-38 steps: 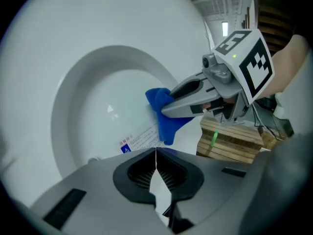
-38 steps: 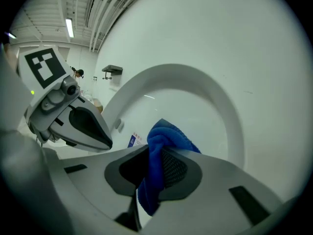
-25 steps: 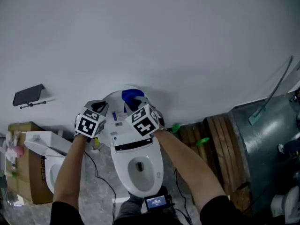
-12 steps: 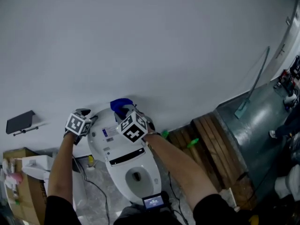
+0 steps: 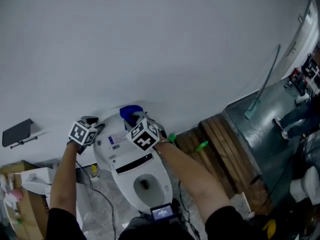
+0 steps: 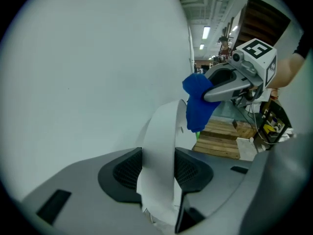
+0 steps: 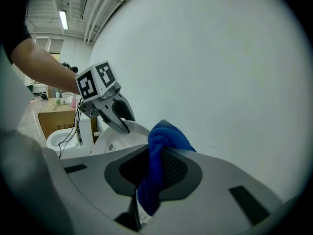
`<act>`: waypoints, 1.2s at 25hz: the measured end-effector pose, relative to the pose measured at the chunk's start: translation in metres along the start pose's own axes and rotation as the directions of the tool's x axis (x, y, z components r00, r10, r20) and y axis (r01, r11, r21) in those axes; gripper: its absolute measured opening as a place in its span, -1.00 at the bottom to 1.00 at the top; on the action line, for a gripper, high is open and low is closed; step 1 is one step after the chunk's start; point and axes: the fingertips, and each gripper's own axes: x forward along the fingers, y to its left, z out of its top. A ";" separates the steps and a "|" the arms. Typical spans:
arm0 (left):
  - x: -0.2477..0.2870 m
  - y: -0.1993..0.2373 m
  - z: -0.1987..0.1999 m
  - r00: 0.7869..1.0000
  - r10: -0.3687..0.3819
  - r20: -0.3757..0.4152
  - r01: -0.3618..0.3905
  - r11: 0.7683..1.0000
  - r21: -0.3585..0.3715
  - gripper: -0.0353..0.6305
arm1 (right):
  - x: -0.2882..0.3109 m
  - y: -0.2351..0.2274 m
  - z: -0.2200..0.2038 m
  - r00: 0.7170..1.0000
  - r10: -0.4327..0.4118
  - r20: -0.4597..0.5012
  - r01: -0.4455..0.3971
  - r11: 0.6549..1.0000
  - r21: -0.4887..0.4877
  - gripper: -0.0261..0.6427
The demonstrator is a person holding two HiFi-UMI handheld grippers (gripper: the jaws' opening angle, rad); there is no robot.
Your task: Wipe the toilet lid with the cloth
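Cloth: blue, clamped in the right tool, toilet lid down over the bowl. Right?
No. The toilet lid stands raised, leaving the bowl open, as the head view shows. The cloth is blue and clamped in the right tool.

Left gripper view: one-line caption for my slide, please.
Left tongs closing on the rim of the upright toilet lid; beyond, the right tongs hold the blue cloth at its top.
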 end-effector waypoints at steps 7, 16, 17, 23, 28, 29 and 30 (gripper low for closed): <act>-0.014 -0.032 -0.001 0.999 -0.046 0.001 0.045 0.997 0.060 -0.36 | -0.014 0.011 0.002 1.000 -0.001 -0.018 0.000 1.000 -0.027 -0.75; -0.041 -0.102 -0.011 0.998 -0.057 -0.012 0.058 0.990 0.125 -0.35 | -0.054 0.021 -0.007 0.999 0.025 -0.040 -0.027 0.998 -0.055 -0.75; -0.043 -0.110 -0.013 0.998 -0.054 -0.014 0.055 0.990 0.131 -0.35 | -0.059 0.024 -0.011 0.998 0.042 -0.043 -0.044 0.998 -0.049 -0.75; -0.060 -0.173 -0.031 0.997 -0.039 -0.063 0.050 0.981 0.185 -0.31 | -0.098 0.055 -0.042 0.977 0.212 -0.034 -0.209 0.974 0.084 -0.75; -0.068 -0.231 -0.047 0.996 -0.010 -0.093 0.028 0.981 0.192 -0.27 | -0.138 0.084 -0.078 0.955 0.292 -0.045 -0.287 0.953 0.092 -0.75; -0.069 -0.243 -0.051 0.995 -0.003 -0.098 0.022 0.981 0.190 -0.26 | -0.147 0.092 -0.086 0.952 0.302 -0.054 -0.297 0.951 0.083 -0.75; -0.070 -0.254 -0.055 0.995 0.004 -0.102 0.015 0.982 0.188 -0.25 | -0.156 0.100 -0.093 0.949 0.309 -0.056 -0.305 0.949 0.074 -0.75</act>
